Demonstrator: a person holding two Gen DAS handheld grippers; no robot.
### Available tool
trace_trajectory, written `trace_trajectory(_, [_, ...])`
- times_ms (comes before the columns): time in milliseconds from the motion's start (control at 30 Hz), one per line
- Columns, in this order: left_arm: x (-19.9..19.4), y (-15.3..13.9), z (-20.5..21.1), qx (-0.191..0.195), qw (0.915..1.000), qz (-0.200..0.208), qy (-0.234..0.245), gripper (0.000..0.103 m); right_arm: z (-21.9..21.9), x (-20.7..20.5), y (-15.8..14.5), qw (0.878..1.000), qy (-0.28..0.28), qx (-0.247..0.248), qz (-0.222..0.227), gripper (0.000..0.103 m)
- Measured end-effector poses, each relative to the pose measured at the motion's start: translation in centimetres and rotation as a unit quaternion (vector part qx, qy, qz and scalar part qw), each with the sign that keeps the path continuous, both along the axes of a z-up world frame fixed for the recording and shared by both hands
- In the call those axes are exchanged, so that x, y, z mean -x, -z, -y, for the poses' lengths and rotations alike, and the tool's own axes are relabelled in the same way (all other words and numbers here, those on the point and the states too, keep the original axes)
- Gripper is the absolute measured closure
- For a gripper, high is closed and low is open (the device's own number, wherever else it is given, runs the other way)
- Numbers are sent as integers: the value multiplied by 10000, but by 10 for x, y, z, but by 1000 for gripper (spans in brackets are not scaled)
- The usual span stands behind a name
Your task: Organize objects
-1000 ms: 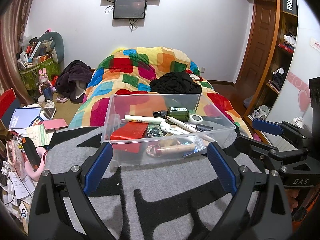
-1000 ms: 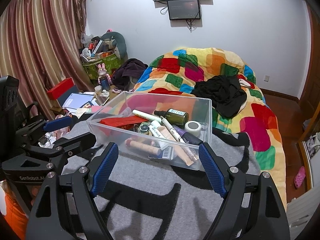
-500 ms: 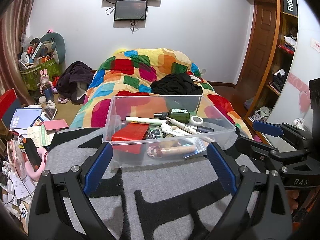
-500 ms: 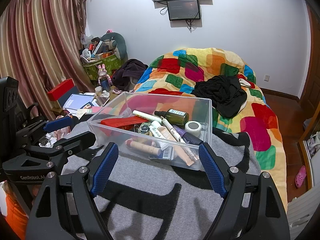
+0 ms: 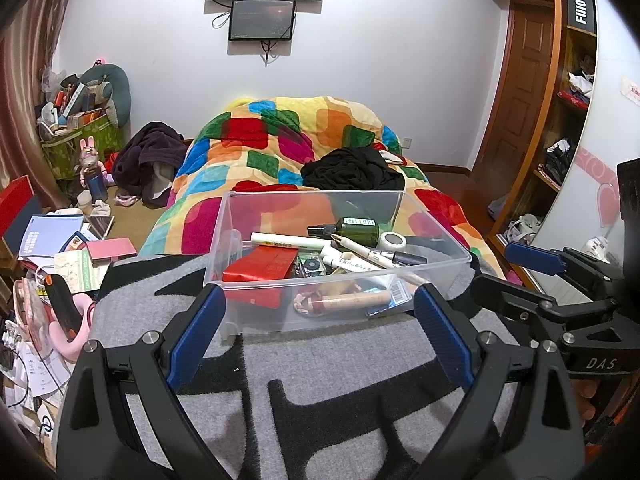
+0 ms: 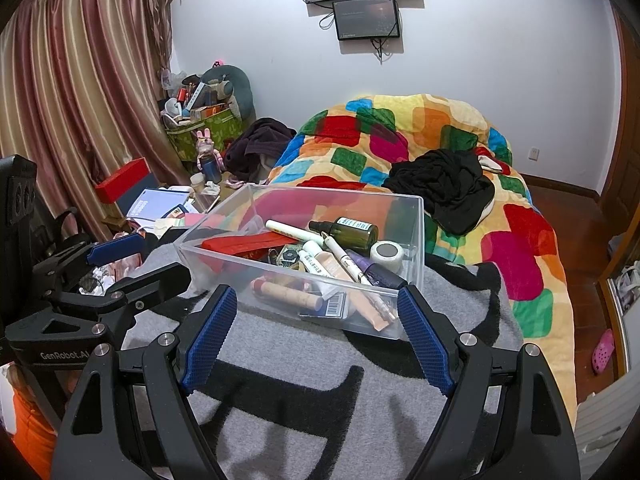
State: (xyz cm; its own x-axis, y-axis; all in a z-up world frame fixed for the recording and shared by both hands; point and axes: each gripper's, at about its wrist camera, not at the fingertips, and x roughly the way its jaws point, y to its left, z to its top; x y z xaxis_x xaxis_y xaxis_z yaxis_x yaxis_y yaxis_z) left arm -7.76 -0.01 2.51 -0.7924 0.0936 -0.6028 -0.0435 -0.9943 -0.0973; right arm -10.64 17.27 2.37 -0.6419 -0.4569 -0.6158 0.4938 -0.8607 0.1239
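A clear plastic bin [image 5: 280,320] stands on a grey and black blanket [image 5: 320,392] at the foot of the bed; it also shows in the right wrist view [image 6: 416,240]. In it lie a red packet [image 5: 262,266], a dark green bottle [image 5: 356,227], a white tape roll [image 5: 392,241], white tubes and pens [image 5: 288,240] and a tan tube [image 5: 352,302]. My left gripper [image 5: 318,308] is open and empty just short of the bin's near wall. My right gripper [image 6: 316,312] is open and empty, close in front of the bin, to the left gripper's right.
A bed with a colourful patchwork quilt [image 5: 280,136] and black clothes [image 5: 352,170] lies behind the bin. Books, papers and a red box [image 5: 60,236] clutter the left. A wooden shelf unit [image 5: 568,92] stands on the right, a curtain [image 6: 80,100] at far left.
Both grippers have stayed open and nearly still; the view has only shifted very slightly.
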Motion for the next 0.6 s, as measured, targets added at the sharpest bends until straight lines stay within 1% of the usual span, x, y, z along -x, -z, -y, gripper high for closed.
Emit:
trace_trajectory(167, [1,2,1,-26,10000,43,-11,7,0,0,0,10000,0,-5,0,23])
trace_trajectory(400, [5,6,3,-167,9996,217,-31,7,2,-1,3,10000,-3,-15,15,23])
trace_trajectory(600, [4,6,2,-167,9997,161,-8,7,1,0,7,10000,21,-13,62,23])
